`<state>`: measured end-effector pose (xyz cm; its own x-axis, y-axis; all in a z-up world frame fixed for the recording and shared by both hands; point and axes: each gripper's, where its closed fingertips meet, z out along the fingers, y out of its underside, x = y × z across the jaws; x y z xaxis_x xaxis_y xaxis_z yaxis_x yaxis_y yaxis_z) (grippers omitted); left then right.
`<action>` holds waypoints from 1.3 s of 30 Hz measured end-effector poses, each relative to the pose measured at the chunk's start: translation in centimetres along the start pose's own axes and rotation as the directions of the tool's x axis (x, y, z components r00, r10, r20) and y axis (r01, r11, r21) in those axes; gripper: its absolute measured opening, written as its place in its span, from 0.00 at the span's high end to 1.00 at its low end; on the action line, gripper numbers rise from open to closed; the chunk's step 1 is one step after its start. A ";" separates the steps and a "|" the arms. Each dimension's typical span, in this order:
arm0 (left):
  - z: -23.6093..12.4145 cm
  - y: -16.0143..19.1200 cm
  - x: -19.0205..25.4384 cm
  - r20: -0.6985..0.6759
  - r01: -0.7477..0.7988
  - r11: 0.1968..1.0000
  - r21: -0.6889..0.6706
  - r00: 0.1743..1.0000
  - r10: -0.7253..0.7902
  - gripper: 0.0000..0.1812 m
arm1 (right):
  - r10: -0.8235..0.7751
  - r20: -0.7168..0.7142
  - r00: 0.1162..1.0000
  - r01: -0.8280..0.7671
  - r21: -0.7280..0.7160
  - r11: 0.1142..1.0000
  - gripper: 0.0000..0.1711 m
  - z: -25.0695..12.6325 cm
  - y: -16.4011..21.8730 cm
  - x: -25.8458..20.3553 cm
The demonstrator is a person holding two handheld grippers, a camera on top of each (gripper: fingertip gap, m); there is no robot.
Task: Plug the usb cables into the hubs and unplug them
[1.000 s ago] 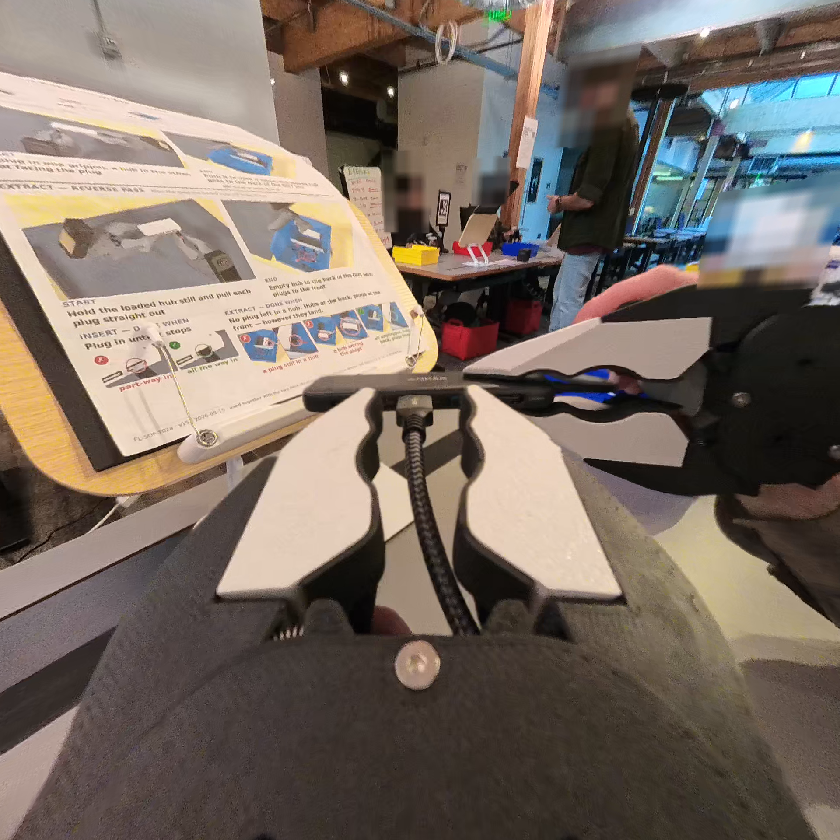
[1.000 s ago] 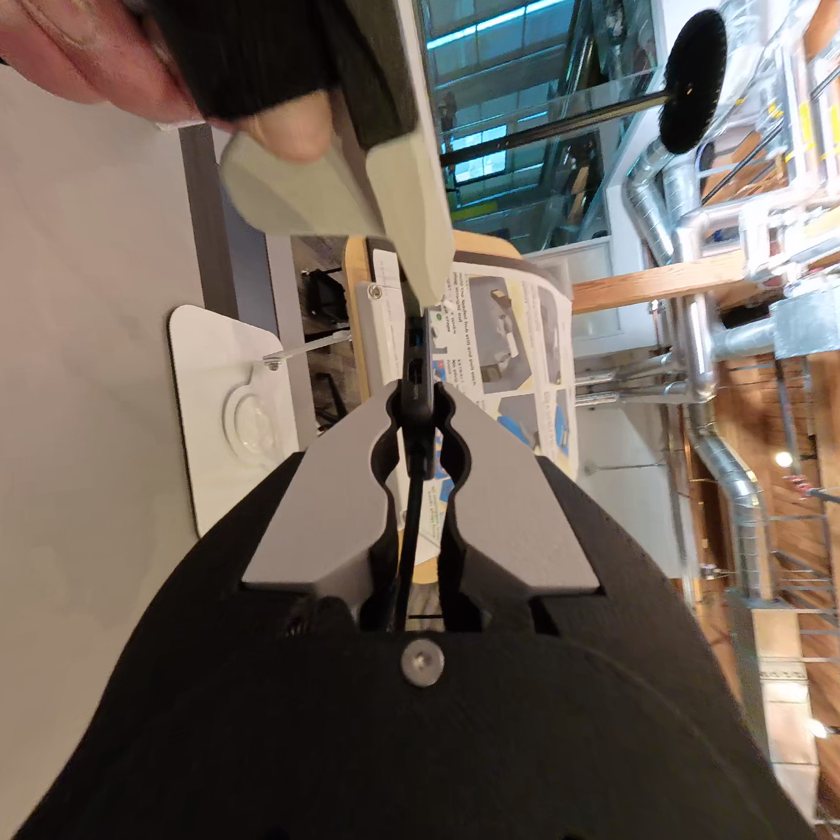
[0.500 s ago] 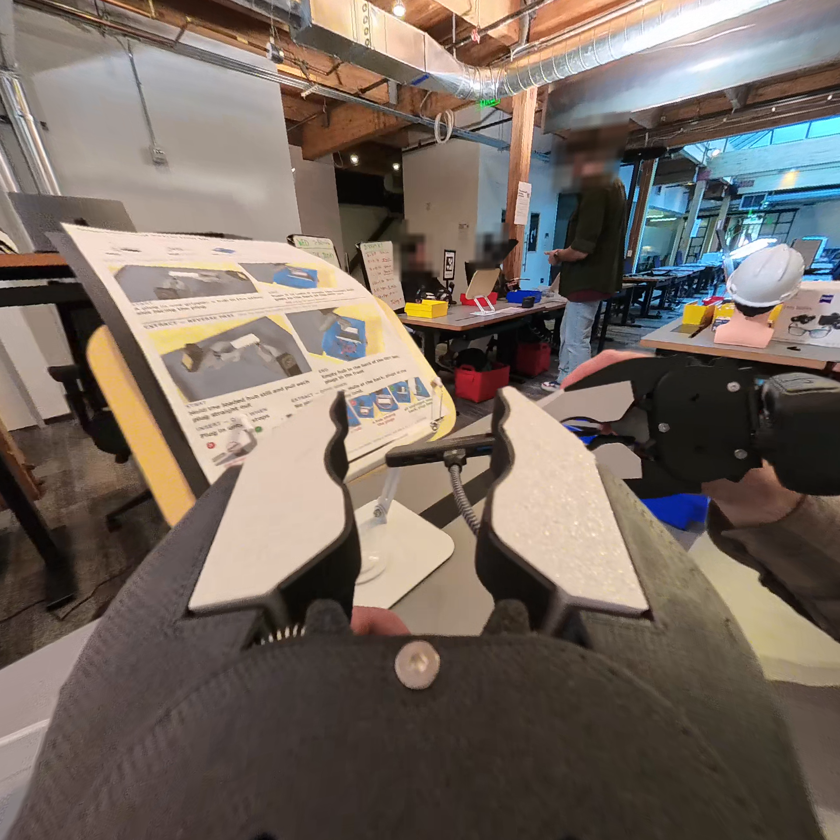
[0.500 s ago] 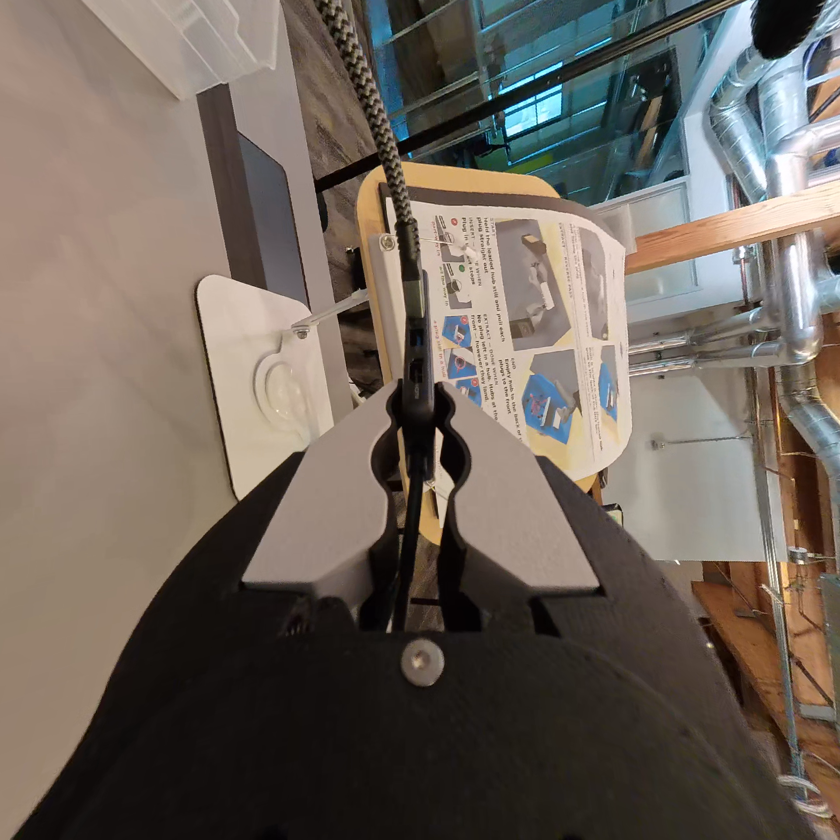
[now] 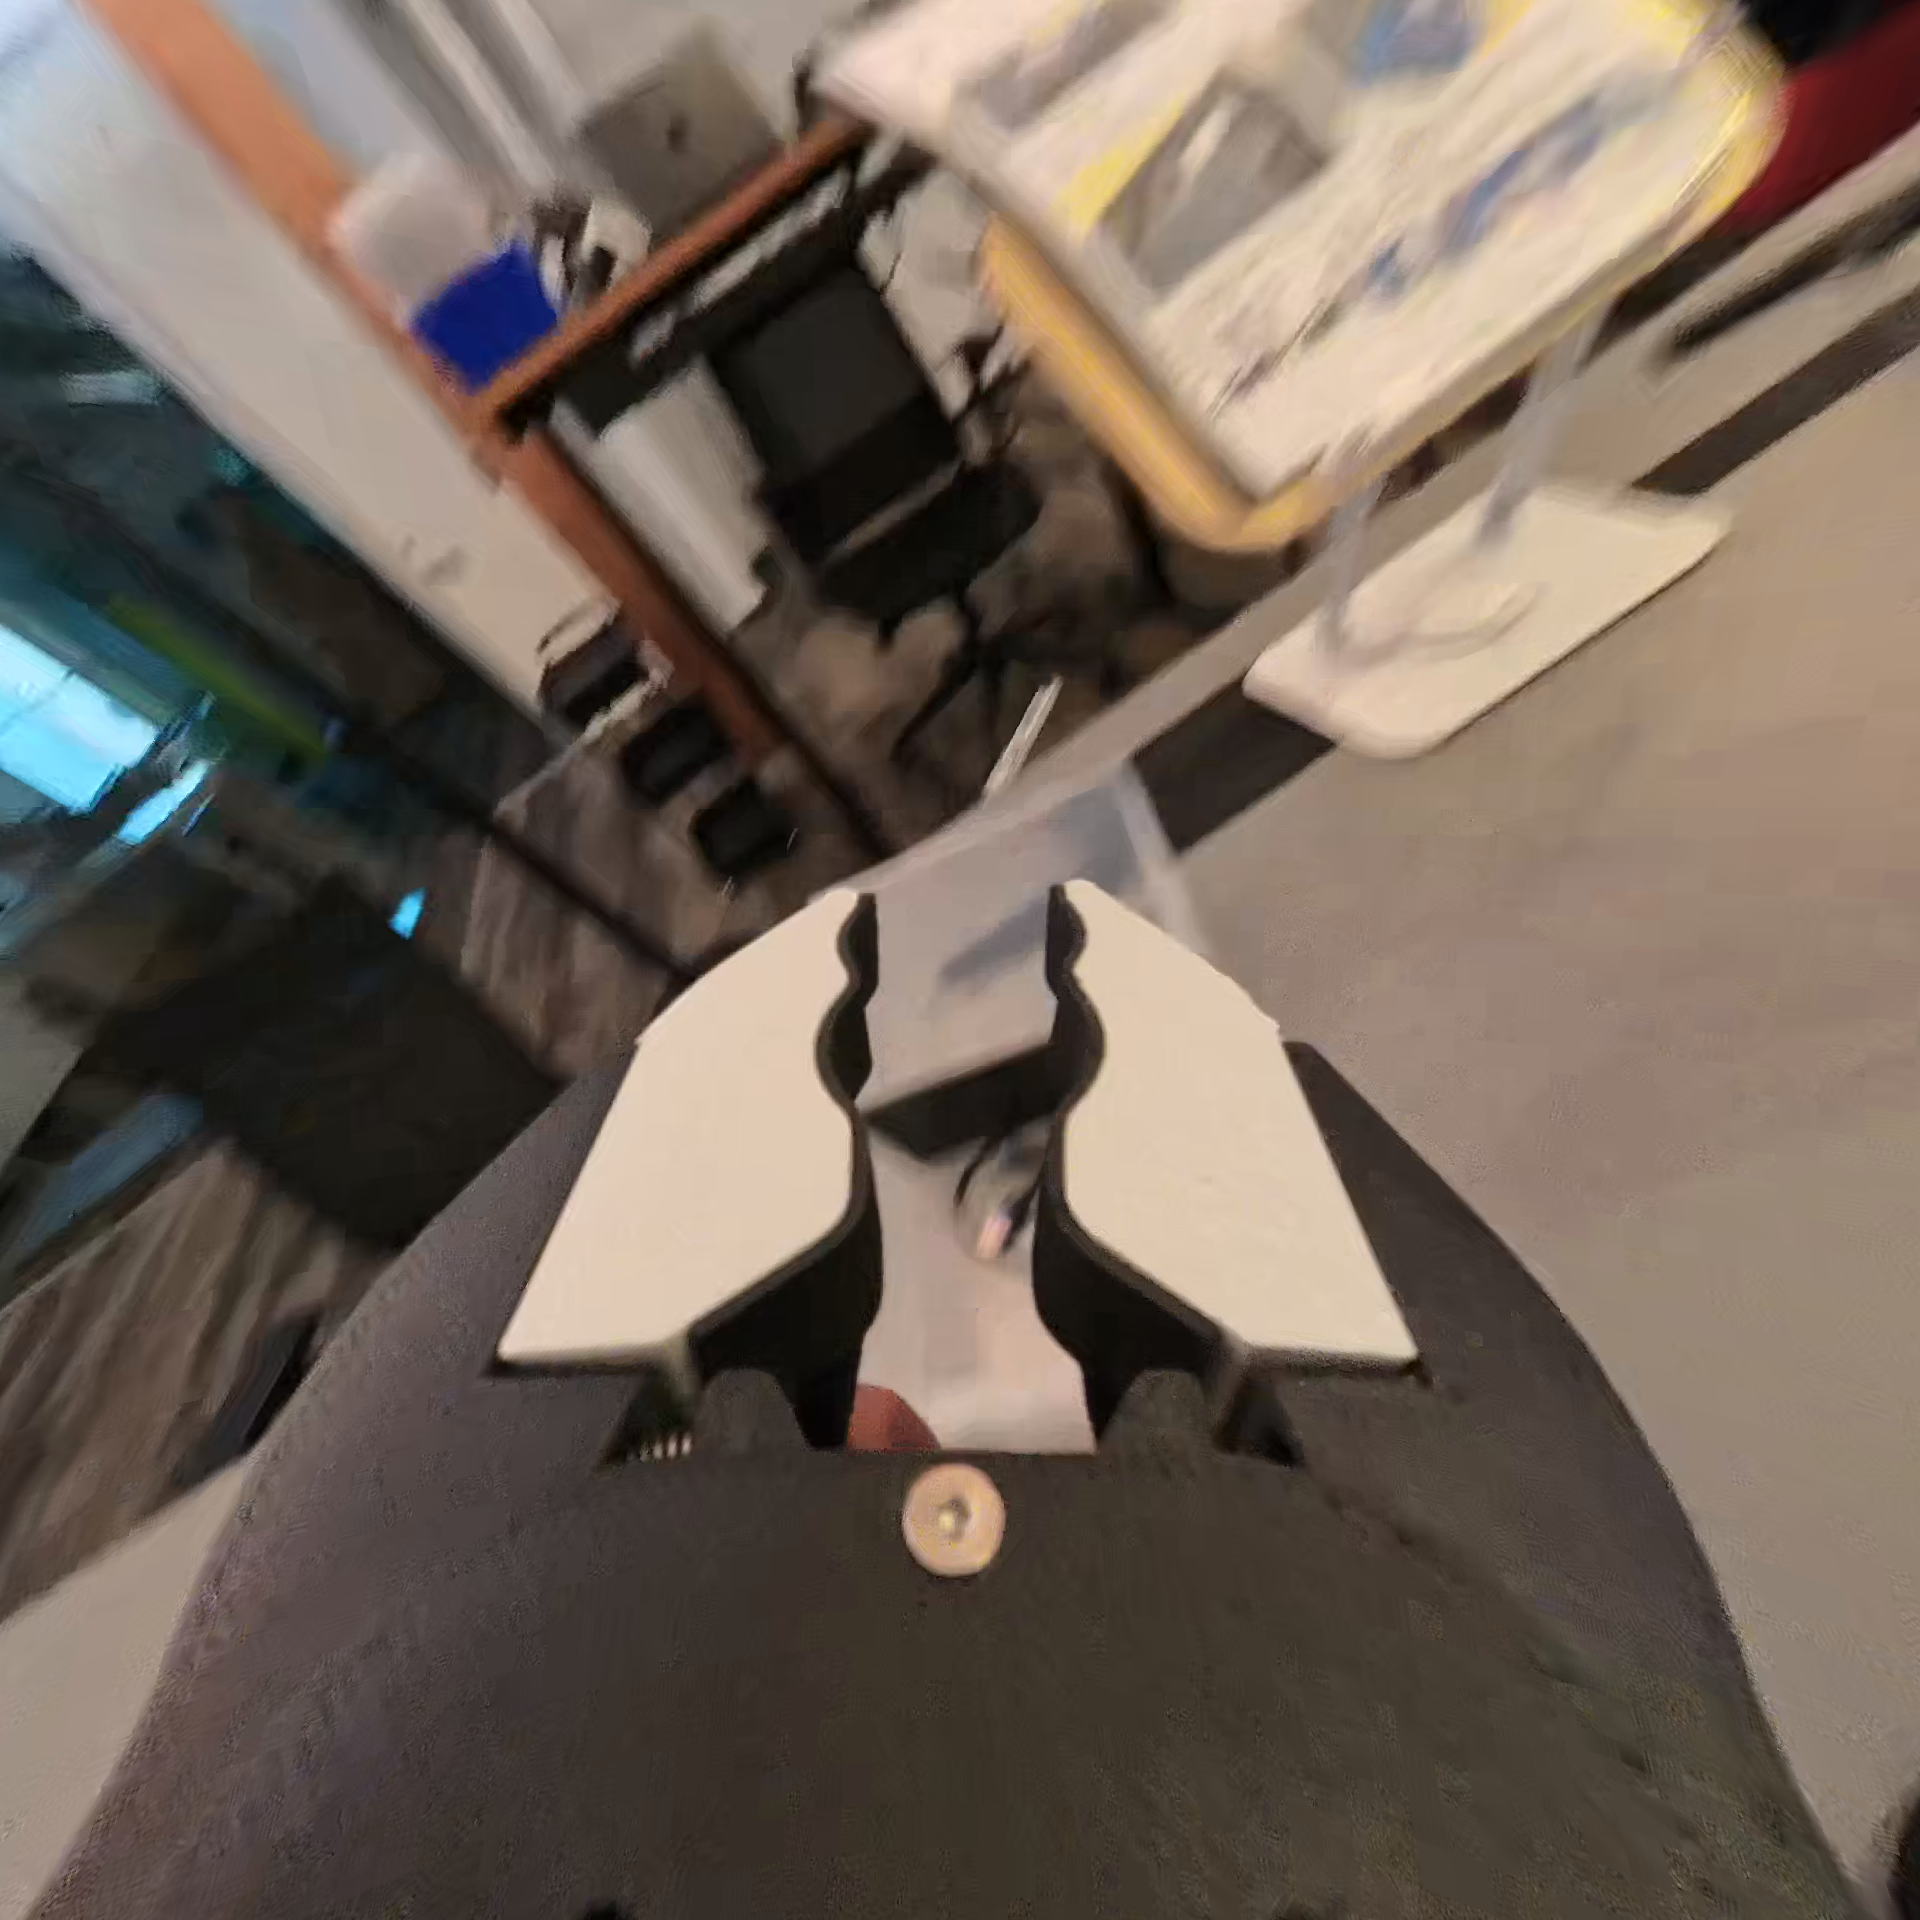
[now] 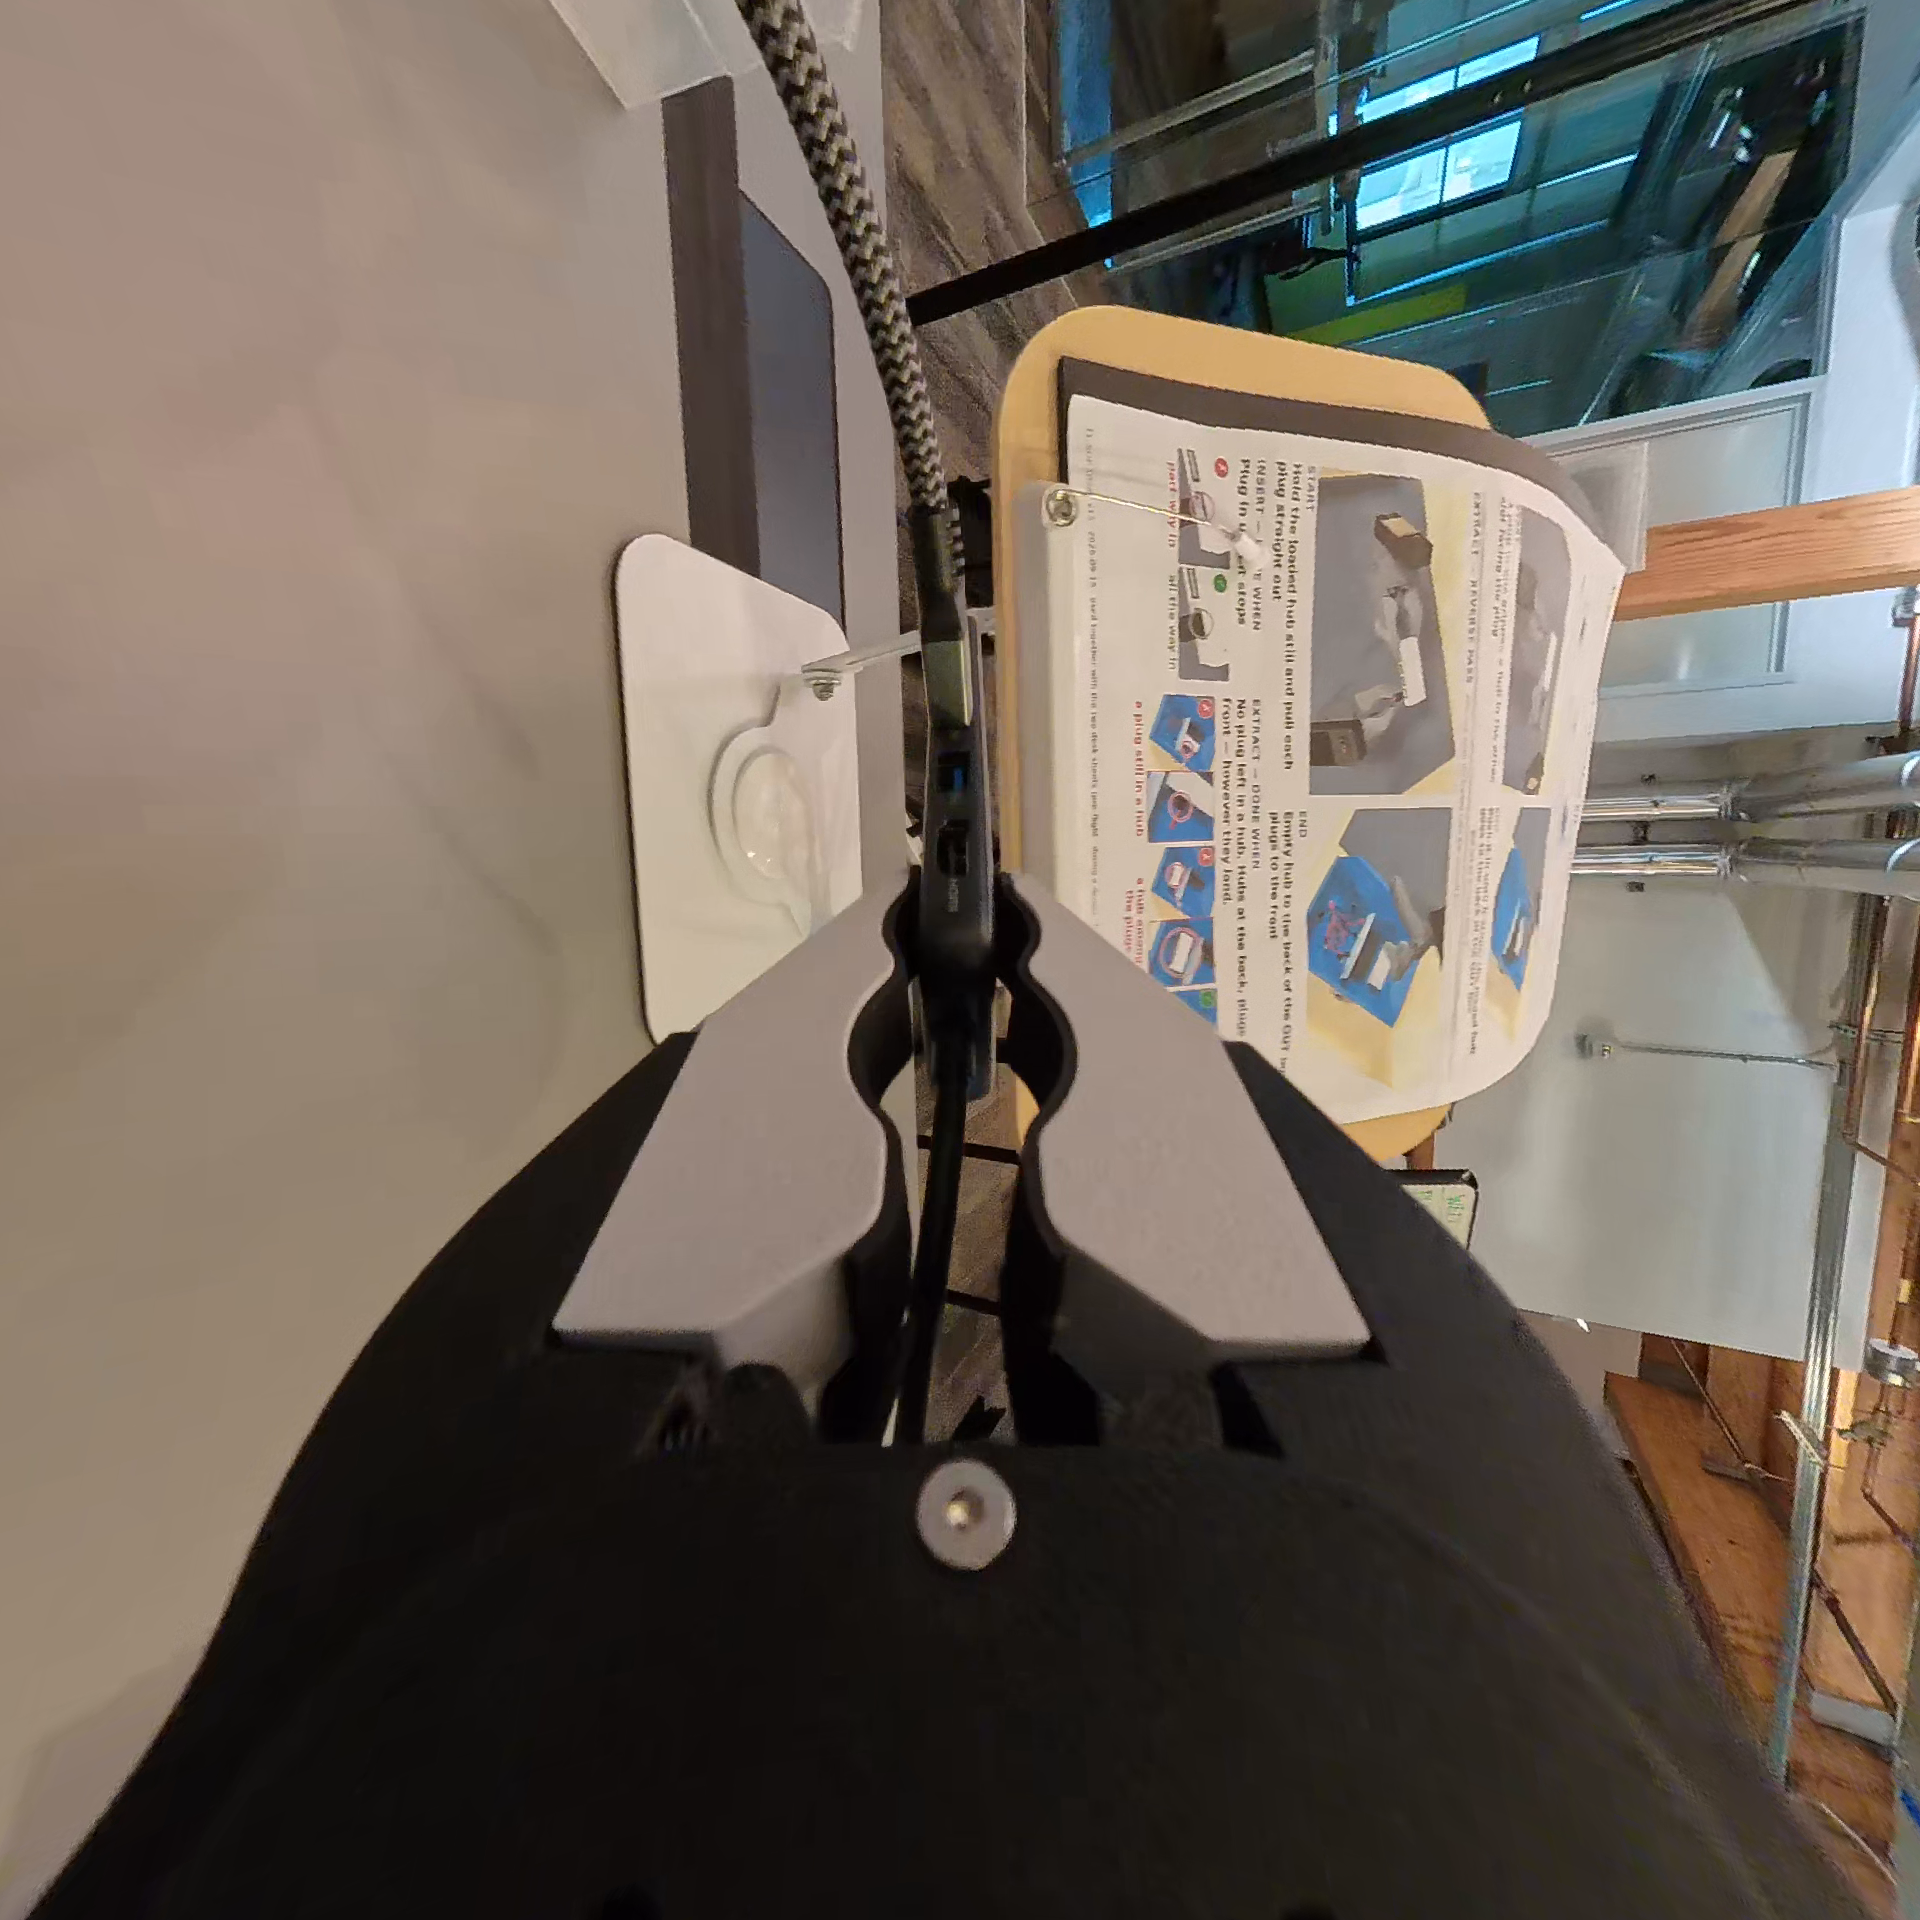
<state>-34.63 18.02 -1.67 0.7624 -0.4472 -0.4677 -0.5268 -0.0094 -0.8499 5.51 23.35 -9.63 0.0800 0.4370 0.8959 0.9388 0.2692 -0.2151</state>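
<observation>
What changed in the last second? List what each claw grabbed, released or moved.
The left claw let go of the braided cable's plug, opened and swung away toward the table; it now holds nothing. The plug stays seated in the hub, with the braided cable hanging free. The right claw stays shut on the hub, and the instruction sheet stays on its stand.

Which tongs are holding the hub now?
The right tongs: shut on the dark hub, braided cable plugged in. Left tongs are open, empty.

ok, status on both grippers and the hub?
Left gripper open, empty, view blurred. Right gripper shut on hub. Braided cable plugged into hub's far end. Nothing in the way.
</observation>
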 end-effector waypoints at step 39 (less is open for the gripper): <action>-2.2 50.9 -6.3 0.224 0.464 0.338 -0.819 0.800 -0.556 0.99 | 0.145 0.148 0.978 -0.149 0.013 0.989 0.95 1.8 -2.3 -7.8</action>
<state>-67.09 18.41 -41.43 0.9873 -0.1524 0.0439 -0.1320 -0.9431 -0.3053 2.10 20.88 -16.80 0.1651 0.5934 0.7878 0.9121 0.2120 -0.3508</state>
